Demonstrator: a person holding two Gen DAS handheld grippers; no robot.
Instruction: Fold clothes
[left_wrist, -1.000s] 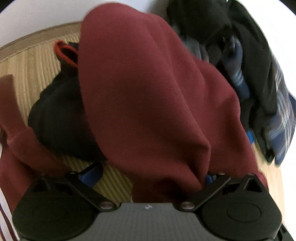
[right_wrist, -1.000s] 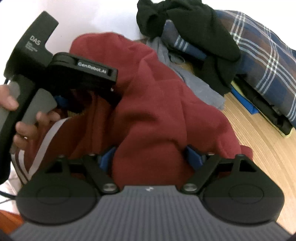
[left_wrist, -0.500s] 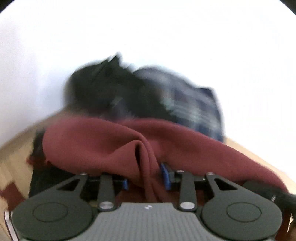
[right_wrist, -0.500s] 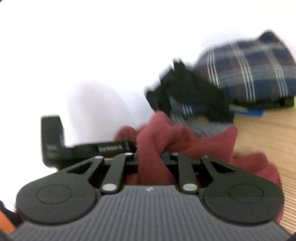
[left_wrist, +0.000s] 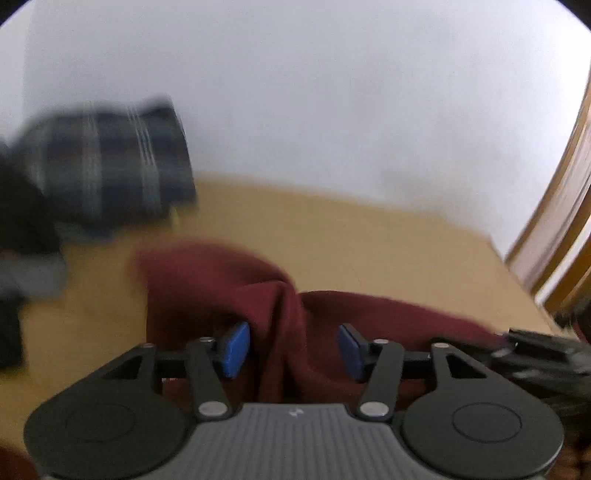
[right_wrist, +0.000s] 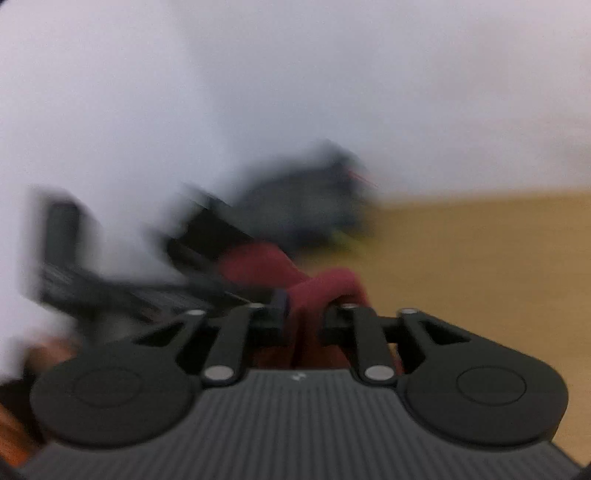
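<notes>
In the left wrist view, a blurred heap of dark clothes (left_wrist: 26, 229) is seen at the far left, with a navy plaid garment (left_wrist: 110, 170) beside it against the white wall (left_wrist: 332, 110). The maroon sweatshirt (left_wrist: 207, 280) is draped over the tan woven mat (left_wrist: 369, 240), near its middle, and a bunched fold of it rises between the blue pads (left_wrist: 234, 349) of the left gripper (left_wrist: 293, 345). Its jaws have just been opening; a gap is seen on either side of the fold, so the cloth is no longer pinched. At the far right a wooden frame (left_wrist: 565, 206) is seen.

In the right wrist view, heavily blurred, the other tool's black body (right_wrist: 110, 280) blocks the left side, with the dark heap (right_wrist: 306, 195) behind it. The right gripper (right_wrist: 304, 319) has also just been opening, yet a maroon fold is seen bunched between its jaws; whether it is pressed cannot be told. Bare mat (right_wrist: 480, 258) lies to the right.
</notes>
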